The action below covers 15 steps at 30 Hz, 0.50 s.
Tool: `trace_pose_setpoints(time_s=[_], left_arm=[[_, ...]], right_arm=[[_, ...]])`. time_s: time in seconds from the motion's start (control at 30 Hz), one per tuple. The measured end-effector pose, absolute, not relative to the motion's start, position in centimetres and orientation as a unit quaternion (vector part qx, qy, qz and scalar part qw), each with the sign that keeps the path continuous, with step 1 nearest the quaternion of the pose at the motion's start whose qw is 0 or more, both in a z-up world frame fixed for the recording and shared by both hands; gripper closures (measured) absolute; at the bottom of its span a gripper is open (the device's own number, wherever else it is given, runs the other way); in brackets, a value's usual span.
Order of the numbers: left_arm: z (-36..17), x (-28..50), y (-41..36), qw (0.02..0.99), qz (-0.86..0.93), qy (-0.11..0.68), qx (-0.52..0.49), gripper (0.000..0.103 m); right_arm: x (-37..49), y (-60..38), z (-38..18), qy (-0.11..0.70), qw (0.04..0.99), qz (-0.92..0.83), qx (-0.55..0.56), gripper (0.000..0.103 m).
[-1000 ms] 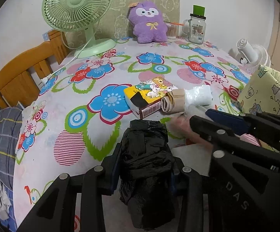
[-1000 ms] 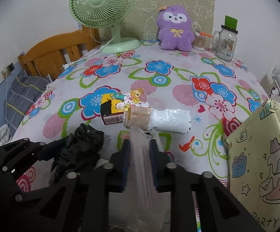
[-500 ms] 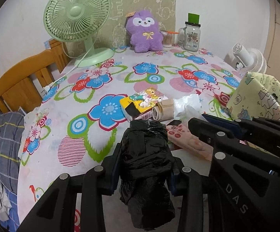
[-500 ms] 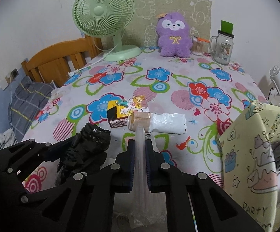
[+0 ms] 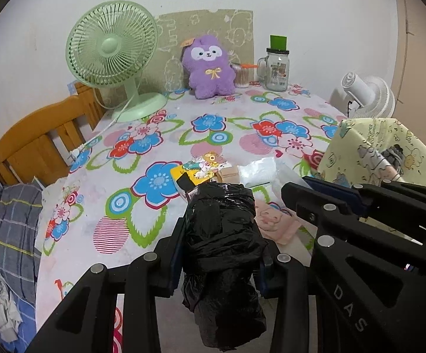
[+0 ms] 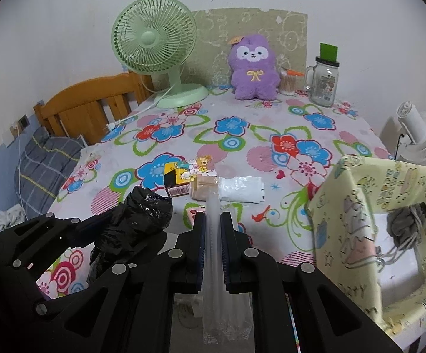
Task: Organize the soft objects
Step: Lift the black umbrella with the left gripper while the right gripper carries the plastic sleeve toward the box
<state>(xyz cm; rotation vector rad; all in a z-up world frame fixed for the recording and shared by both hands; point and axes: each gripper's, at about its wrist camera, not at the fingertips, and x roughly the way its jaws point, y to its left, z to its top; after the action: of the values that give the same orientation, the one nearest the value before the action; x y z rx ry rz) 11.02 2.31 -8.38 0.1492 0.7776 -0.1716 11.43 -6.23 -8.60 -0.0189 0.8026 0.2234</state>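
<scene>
Carrying stage: left gripper [image 5: 221, 253] clamping black bag roll [image 5: 223, 253], right gripper [image 6: 213, 241] pinching clear bag [image 6: 213, 235], both above table edge. Next, prob.: lowering into yellow bin [image 6: 389, 206].

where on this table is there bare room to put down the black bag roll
The widest bare patch of tablecloth lies between the green fan, the purple plush and the cartoon box. The left edge beside the wooden chair is also bare. It is crowded near the front, around the box, the white bag roll and the yellow storage box.
</scene>
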Motion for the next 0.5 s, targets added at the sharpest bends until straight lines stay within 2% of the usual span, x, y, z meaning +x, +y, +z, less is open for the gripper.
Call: trace_pose_setpoints(time_s=[0.5], left_arm=[[-5.6,8.5,0.8,0.93,-0.087,0.348,0.08,0.063]], right_arm=[[8.6,-7.9,-5.4,0.365,0.926,0.098,-0.008,0.09]])
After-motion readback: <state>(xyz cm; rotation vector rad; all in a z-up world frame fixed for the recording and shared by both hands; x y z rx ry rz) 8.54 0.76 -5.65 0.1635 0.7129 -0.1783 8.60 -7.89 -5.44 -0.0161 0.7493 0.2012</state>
